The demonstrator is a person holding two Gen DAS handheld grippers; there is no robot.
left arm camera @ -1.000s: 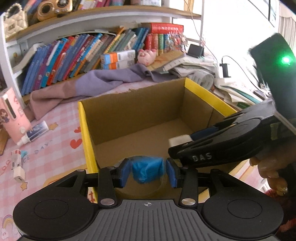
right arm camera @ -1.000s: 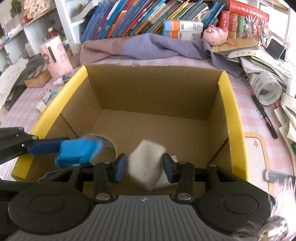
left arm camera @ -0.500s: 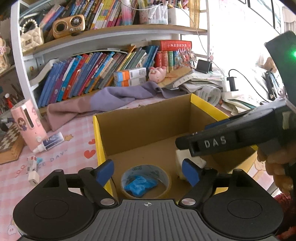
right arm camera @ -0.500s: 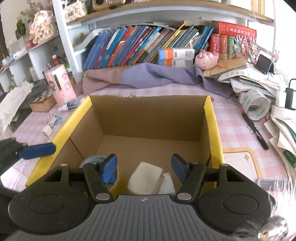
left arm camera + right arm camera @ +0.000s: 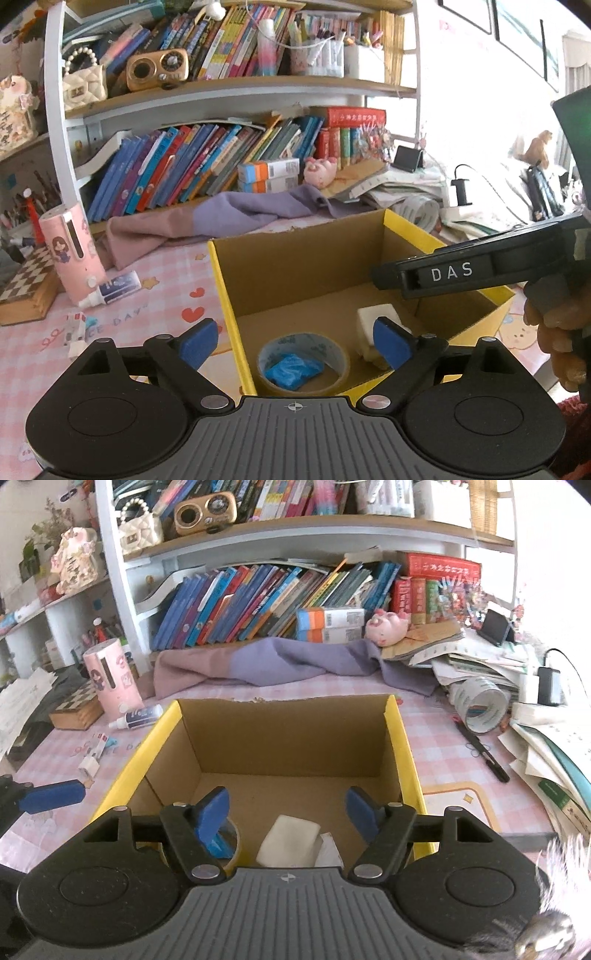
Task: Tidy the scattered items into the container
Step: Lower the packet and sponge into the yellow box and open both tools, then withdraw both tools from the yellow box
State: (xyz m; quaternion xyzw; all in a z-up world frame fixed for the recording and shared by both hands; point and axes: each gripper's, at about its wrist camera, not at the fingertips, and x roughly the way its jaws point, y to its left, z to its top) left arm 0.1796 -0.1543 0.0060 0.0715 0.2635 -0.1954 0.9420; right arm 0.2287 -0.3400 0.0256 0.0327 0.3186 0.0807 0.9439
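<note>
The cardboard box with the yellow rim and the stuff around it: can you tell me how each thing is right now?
Cardboard box with yellow rim: open-topped, upright.
Blue crumpled wad: lying inside the tape ring.
Beige tape ring: flat on the box floor.
White foam block: resting on the box floor.
Left gripper: jaws opening, nothing between them.
Right gripper: jaws opening, nothing gripped.
Clear tape roll: on its side, outside the box.

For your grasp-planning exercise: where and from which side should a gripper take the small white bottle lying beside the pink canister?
Grip the small white bottle across its labelled body, coming from above: it lies flat on the tablecloth, with the pink canister close behind.
</note>
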